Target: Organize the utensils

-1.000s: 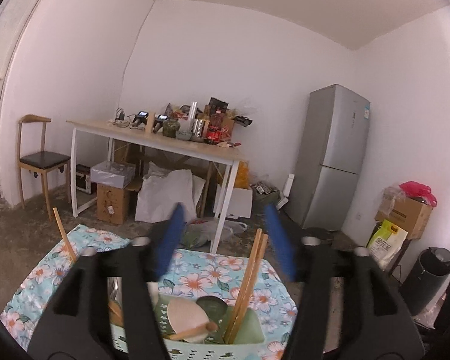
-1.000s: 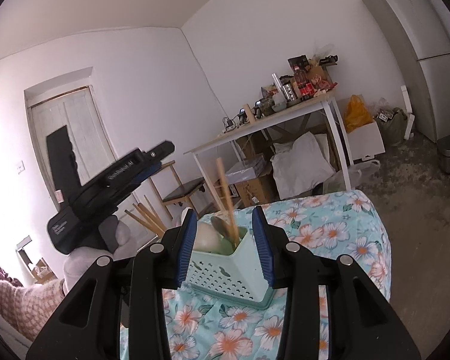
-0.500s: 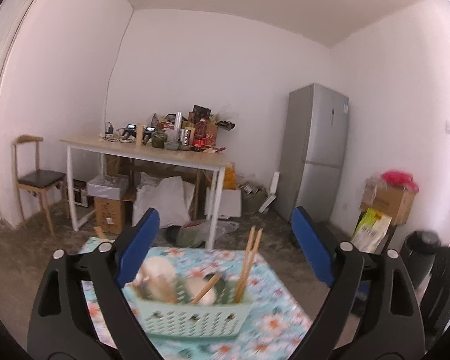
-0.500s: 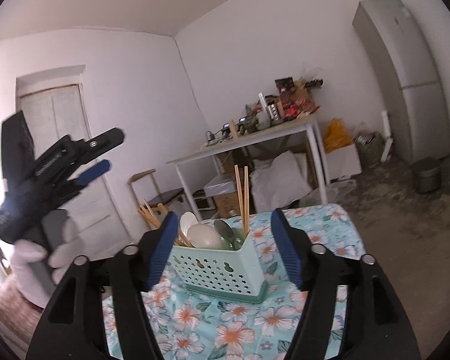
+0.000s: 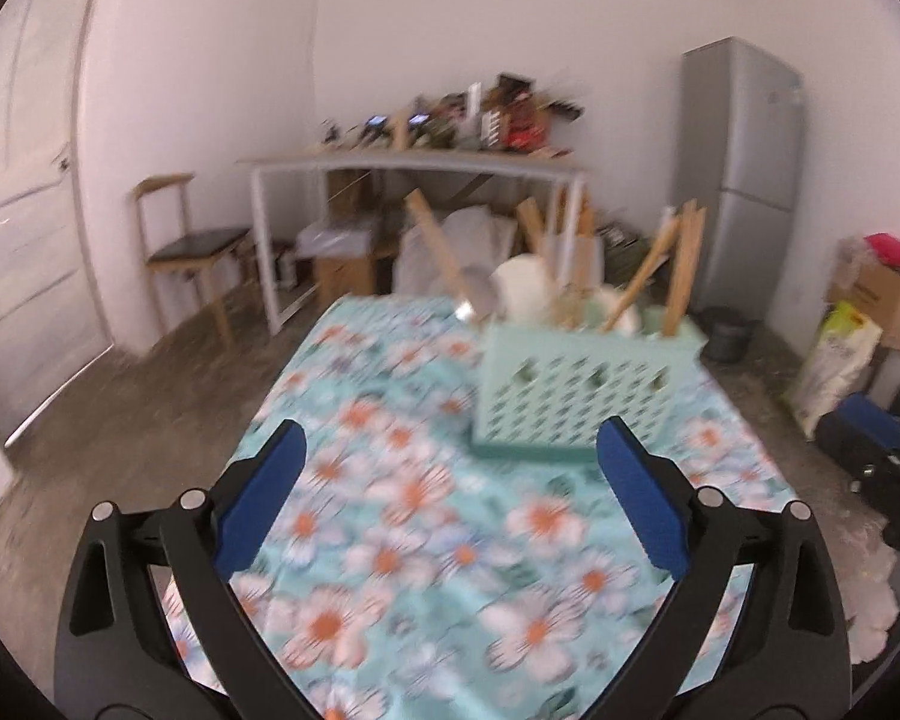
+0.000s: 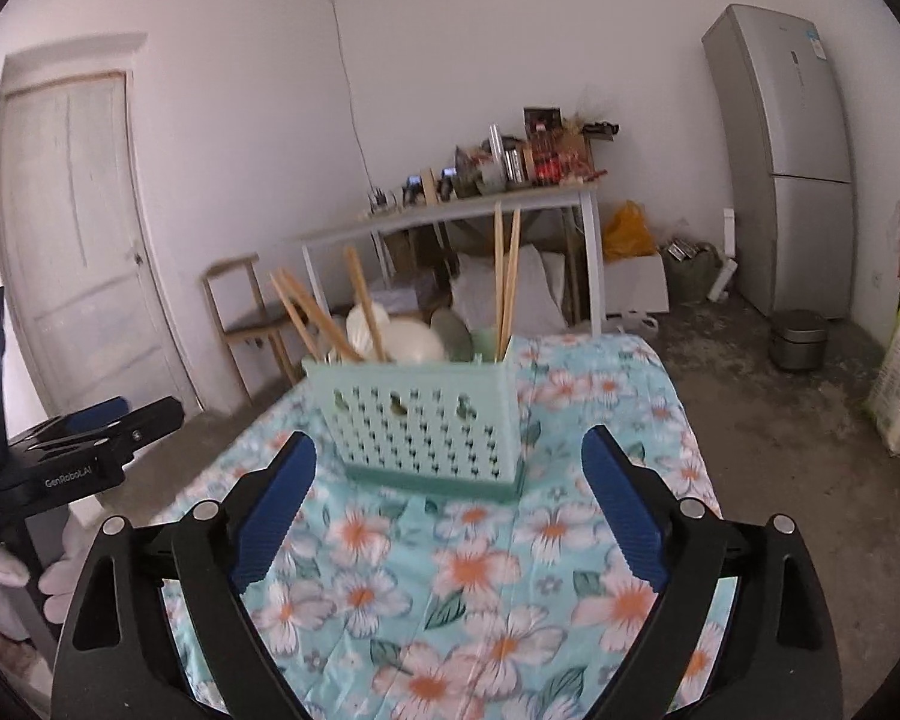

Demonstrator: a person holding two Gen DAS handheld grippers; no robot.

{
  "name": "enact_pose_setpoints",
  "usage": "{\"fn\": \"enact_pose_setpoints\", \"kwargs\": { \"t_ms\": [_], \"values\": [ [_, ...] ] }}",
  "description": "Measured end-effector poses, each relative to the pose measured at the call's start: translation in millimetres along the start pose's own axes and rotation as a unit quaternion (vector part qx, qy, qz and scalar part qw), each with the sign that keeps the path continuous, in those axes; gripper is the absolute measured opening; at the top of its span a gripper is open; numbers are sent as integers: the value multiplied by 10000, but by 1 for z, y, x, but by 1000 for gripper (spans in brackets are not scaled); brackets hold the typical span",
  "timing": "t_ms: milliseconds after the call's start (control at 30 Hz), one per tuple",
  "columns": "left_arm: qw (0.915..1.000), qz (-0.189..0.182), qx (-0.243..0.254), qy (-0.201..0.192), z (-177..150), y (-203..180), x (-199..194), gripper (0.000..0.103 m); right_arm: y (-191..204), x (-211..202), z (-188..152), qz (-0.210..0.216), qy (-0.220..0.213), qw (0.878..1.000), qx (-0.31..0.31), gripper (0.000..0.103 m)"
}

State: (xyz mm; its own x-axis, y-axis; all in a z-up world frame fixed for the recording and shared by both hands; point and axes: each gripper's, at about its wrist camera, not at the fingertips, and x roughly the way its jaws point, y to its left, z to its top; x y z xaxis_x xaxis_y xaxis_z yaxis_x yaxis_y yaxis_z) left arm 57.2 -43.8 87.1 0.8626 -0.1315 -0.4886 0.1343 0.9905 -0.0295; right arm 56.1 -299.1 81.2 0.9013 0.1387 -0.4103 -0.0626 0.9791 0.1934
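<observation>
A mint green perforated utensil basket [image 6: 426, 420] stands on the floral tablecloth [image 6: 480, 588]. It holds wooden chopsticks [image 6: 506, 282], pale spoons [image 6: 402, 339] and a green spoon. The basket also shows in the left wrist view [image 5: 582, 390], blurred, with chopsticks [image 5: 681, 267] sticking up. My right gripper [image 6: 450, 504] is open and empty, just in front of the basket. My left gripper [image 5: 450, 498] is open and empty, back from the basket and to its left. The left gripper also shows at the left edge of the right wrist view [image 6: 84, 450].
A white desk [image 6: 450, 216] piled with clutter stands behind the table. A wooden chair [image 6: 246, 312] and a door [image 6: 78, 240] are at the left. A grey fridge [image 6: 792, 156] is at the right, with a small bin [image 6: 798, 339] and bags near it.
Both grippers have pulled back from the basket and opened wider. The left gripper has swung down and to the left, away from above the basket.
</observation>
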Motion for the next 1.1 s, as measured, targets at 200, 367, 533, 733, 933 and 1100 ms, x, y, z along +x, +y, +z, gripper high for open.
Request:
{"fn": "enact_pose_setpoints", "kwargs": {
  "t_ms": [200, 367, 533, 733, 933, 1100],
  "values": [
    [9991, 370, -4, 182, -7, 13, 6, 95, 21, 0, -1, -431, 53, 9986, -312, 96],
    [9984, 462, 70, 307, -10, 18, 11, 95, 24, 6, -2, -668, 241, 9970, -293, 96],
    [9973, 602, -119, 402, -7, 29, 17, 95, 21, 17, -2, -845, 479, 9952, -119, 96],
    [9940, 783, -135, 746, -6, 38, 32, 95, 19, 32, -2, -985, 768, 9922, 61, 96],
    [9916, 836, -139, 979, 0, 42, 43, 95, 18, 35, -4, -1097, 880, 9900, 129, 96],
    [9921, 825, -171, 926, 12, 37, 43, 95, 12, 40, -4, -1085, 1022, 9886, 216, 96]
  ]
}}
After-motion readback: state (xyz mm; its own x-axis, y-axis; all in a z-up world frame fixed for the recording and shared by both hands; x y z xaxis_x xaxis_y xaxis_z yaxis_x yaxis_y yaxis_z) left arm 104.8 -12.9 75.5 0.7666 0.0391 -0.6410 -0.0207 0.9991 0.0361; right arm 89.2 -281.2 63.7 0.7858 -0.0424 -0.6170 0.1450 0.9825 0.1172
